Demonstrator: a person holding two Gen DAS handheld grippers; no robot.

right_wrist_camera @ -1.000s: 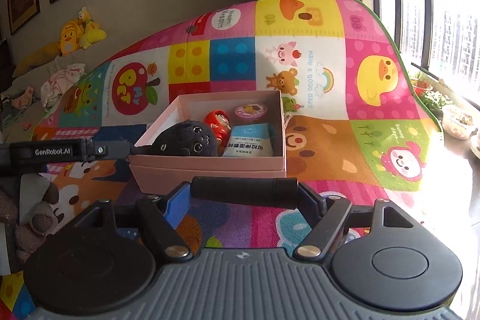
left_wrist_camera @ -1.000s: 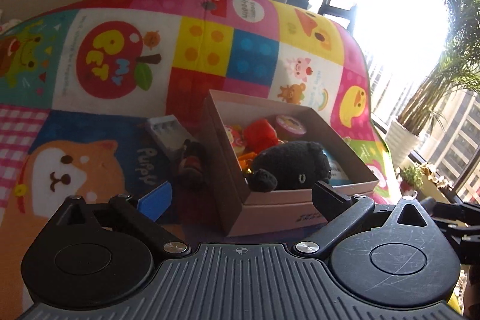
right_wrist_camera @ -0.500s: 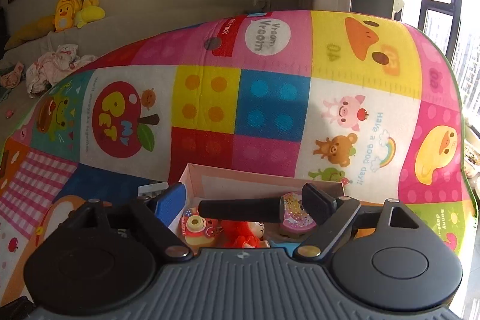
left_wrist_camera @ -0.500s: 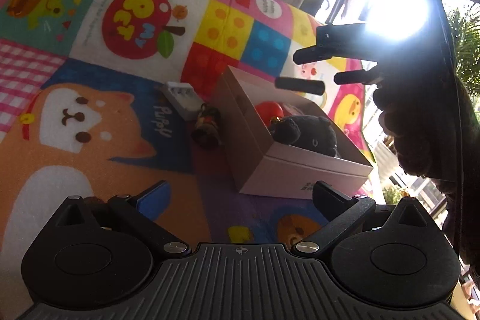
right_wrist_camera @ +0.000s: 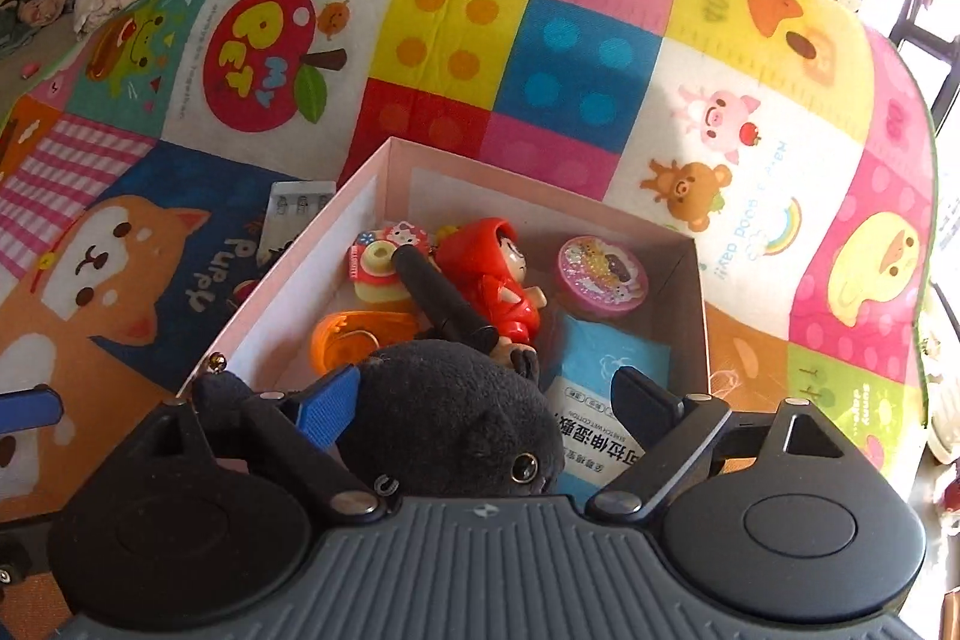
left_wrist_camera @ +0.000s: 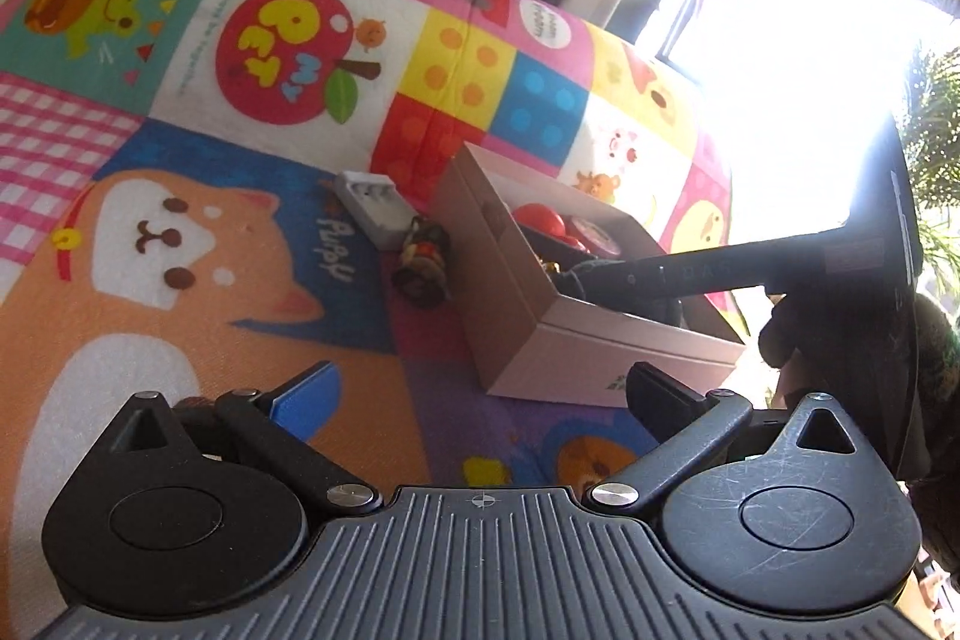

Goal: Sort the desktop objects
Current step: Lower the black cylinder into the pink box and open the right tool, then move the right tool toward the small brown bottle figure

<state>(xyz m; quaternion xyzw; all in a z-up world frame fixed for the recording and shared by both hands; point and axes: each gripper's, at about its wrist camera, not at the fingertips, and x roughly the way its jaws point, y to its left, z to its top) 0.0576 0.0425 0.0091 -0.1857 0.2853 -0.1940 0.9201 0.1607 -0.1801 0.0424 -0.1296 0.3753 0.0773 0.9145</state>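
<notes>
Pink cardboard makes the box, which stands open on a colourful mat with cartoon animals. Inside the box lie a black plush, a red doll, a black pen, an orange case, a round glitter tin, a blue packet and a small camera toy. The pen lies slanted, beside the doll and touching the plush at its lower end.

The right hand-held gripper hangs just above the plush, with its fingers spread and nothing between them. In the left view, the right hand-held gripper reaches from the right into the box.

The left hand-held gripper is also spread wide and holds nothing; it is over the mat, near the front corner of the box. Outside the box, to its left, a grey charger and a small figurine lie on the mat, close to each other.
</notes>
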